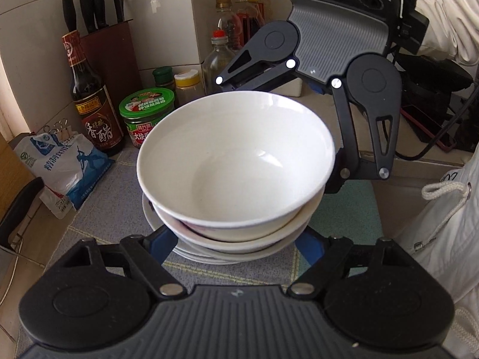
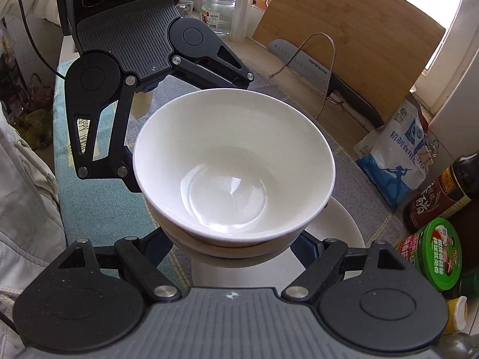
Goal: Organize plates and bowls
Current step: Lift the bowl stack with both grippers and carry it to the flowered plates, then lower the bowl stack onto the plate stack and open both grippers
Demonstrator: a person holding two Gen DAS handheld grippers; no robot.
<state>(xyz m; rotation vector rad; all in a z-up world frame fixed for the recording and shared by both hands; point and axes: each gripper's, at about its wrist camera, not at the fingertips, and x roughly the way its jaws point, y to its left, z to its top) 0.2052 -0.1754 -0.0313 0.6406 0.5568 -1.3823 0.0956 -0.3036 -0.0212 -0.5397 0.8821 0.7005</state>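
A stack of white crockery sits between the two claws above a grey-and-teal checked cloth [image 1: 98, 206] that covers the worktop. On top is a deep white bowl [image 1: 236, 161], nested in a second bowl [image 1: 239, 234] with a reddish band just under its rim, and under these lie white plates [image 1: 209, 255].

The left claw [image 1: 239, 243] reaches in from the near side in its own view; its blue-padded fingers [image 1: 163, 243] flank the lower part of the stack on either side, pressed against the plates' edge, so it grips the stack. The right claw [image 2: 236, 246] comes from the opposite side and also straddles the stack low down, its fingers largely hidden under the bowl's rim; it appears closed on the same stack, though the contact itself is mostly out of sight.

Behind the stack in the left view stand a dark vinegar bottle [image 1: 89, 98], a green-lidded jar [image 1: 146, 110], a knife block [image 1: 104, 51] and a blue-and-white salt bag [image 1: 66, 164]. In the right view a wooden cutting board [image 2: 353, 30] leans against the wall with a cleaver [image 2: 317, 71] before it. A person's pale sleeve [image 1: 449, 21] shows behind the right claw.
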